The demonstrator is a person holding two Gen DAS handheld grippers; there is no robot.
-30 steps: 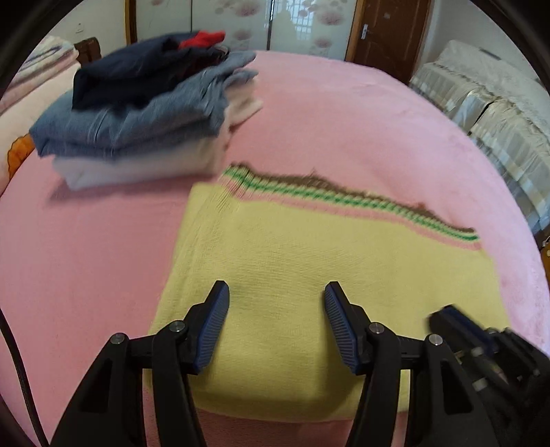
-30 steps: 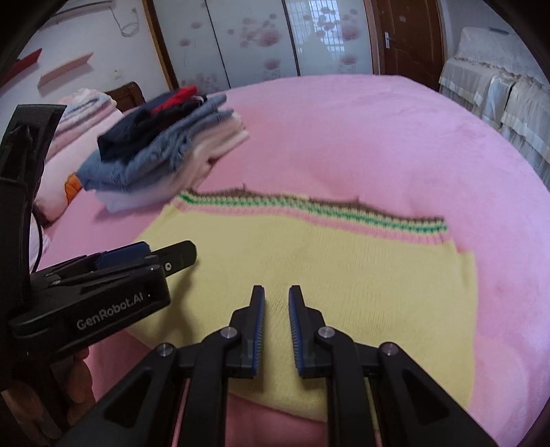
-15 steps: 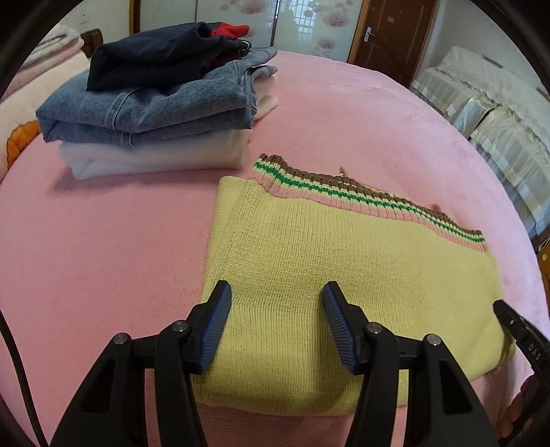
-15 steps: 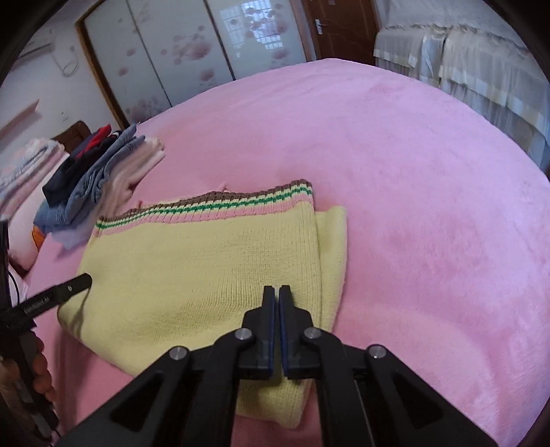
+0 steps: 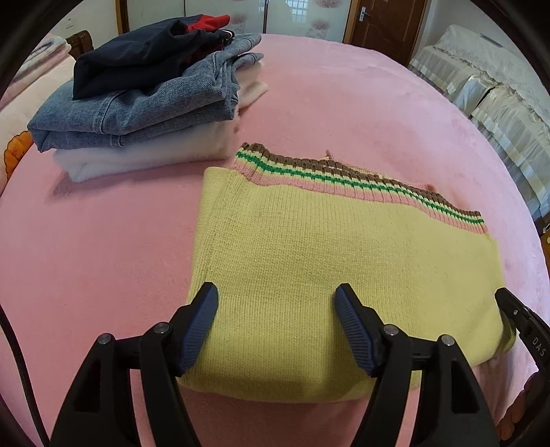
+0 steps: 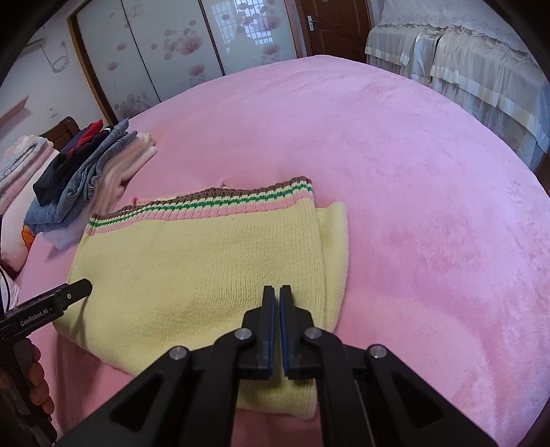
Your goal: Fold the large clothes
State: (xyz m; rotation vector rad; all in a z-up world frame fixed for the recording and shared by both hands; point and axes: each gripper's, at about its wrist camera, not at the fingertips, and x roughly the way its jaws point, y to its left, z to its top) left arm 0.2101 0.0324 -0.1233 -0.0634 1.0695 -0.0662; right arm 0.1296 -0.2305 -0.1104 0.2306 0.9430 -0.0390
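Yellow sweater (image 5: 326,275) folded flat on pink bed (image 6: 412,172).
L claw (image 5: 276,323) wide open over near edge, holding nothing; R claw (image 6: 277,309) closed, empty, above sweater's rt side. Clothes stack (image 5: 144,96) beyond.

A pink blanket (image 5: 361,103) covered the bed. A brown door (image 5: 381,24) stood at the far wall, beside sliding wardrobe panels (image 6: 192,58) printed with pink blossoms. A second bed with a cream, lace-edged cover (image 6: 481,62) stood off to the right. At the far left lay a pillow with an orange print (image 5: 13,151), and striped bedding (image 6: 17,161) sat behind it.
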